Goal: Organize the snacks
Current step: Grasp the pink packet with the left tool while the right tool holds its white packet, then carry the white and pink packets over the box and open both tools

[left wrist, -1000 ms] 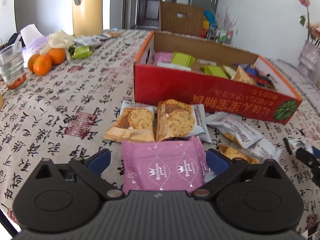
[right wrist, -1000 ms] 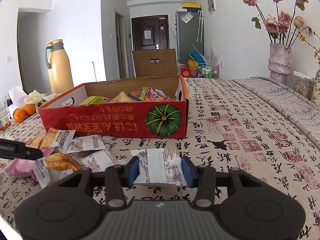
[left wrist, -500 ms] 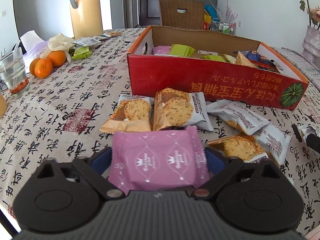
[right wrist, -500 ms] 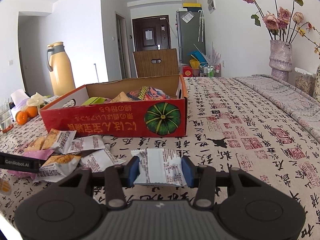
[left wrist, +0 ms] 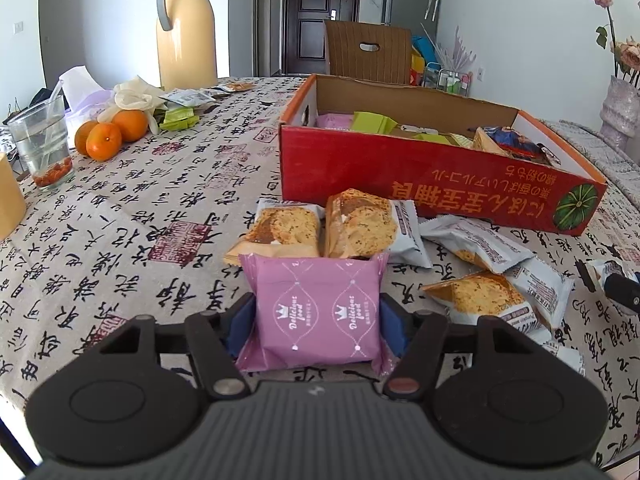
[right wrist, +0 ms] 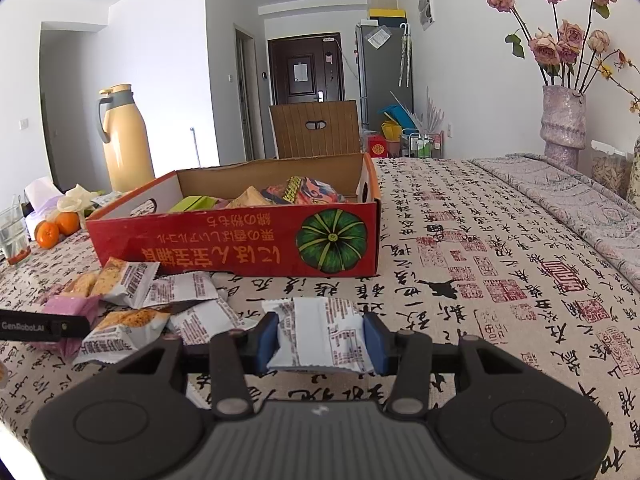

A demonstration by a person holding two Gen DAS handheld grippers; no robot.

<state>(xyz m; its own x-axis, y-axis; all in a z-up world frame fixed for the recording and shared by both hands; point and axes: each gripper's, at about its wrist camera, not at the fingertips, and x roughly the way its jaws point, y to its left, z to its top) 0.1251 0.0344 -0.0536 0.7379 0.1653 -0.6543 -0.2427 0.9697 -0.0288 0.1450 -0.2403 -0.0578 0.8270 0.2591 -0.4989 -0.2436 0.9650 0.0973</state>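
Note:
My left gripper (left wrist: 318, 318) is closing its jaws on a pink snack packet (left wrist: 316, 300); both blue pads press its sides and the wrapper bulges between them. Just beyond it lie several cookie packets (left wrist: 360, 224) on the tablecloth, in front of a red cardboard box (left wrist: 440, 184) that holds assorted snacks. My right gripper (right wrist: 322, 336) is shut on a white snack packet (right wrist: 320, 326), near the box's (right wrist: 224, 244) right corner. From the right wrist, the left gripper's finger (right wrist: 44, 326) shows at the left edge against the pink packet (right wrist: 66, 306).
A yellow thermos (left wrist: 186, 28), oranges (left wrist: 108, 136), a glass (left wrist: 42, 142) and green packets sit at the far left. A brown chair (left wrist: 368, 54) stands behind the box. A vase with dried roses (right wrist: 562, 120) is at the right on the patterned cloth.
The left jaws have narrowed from wide apart onto the pink packet, which now stands squeezed and tilted up. The right gripper and its white packet have not moved.

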